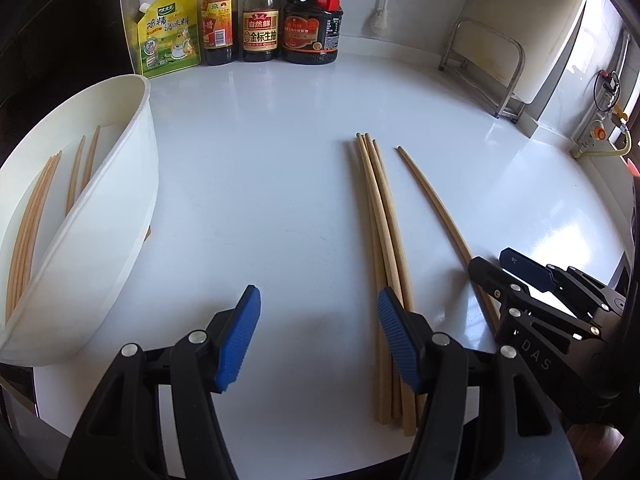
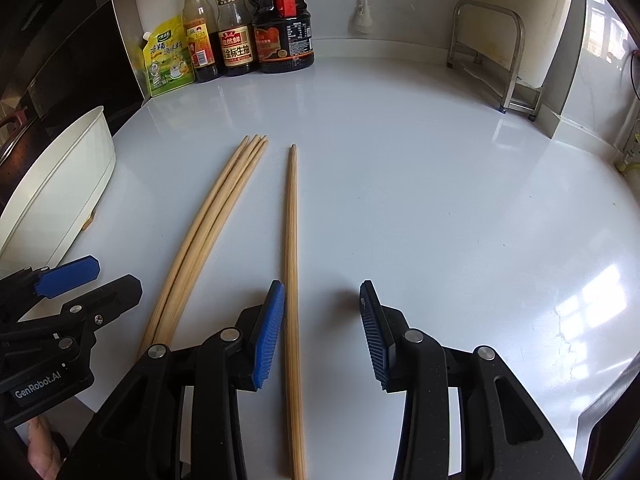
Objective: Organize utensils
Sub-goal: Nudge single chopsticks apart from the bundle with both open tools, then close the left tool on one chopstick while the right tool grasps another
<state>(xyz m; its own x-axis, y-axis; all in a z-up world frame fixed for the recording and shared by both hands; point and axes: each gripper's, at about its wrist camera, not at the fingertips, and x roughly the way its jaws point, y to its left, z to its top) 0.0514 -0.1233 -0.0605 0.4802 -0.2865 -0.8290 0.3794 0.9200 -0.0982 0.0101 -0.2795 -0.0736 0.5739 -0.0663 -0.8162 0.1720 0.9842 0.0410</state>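
Chopsticks first: a bundle of four pale wooden chopsticks (image 1: 382, 232) lies on the glossy white countertop (image 1: 260, 184), and one single wooden chopstick (image 2: 291, 280) sits apart just to its right, so all loose on the counter. More wooden chopsticks (image 1: 28, 224) are already inside the white oval plastic tub (image 1: 100, 216) at the left edge. The left gripper (image 1: 318, 340) has its blue-padded fingers spread wide with nothing between them; its right pad (image 1: 396, 344) sits over the bundle, can't tell if it actually touches. The right gripper (image 2: 322, 336) is wide open too, with the single chopstick running between the fingers, right next to the left blue pad (image 2: 268, 336), not clamped. At the back wall there's a yellow seasoning pouch (image 1: 170, 32), three dark sauce bottles (image 1: 260, 16) and a bare metal rack (image 2: 496, 56), all well clear of the grippers.
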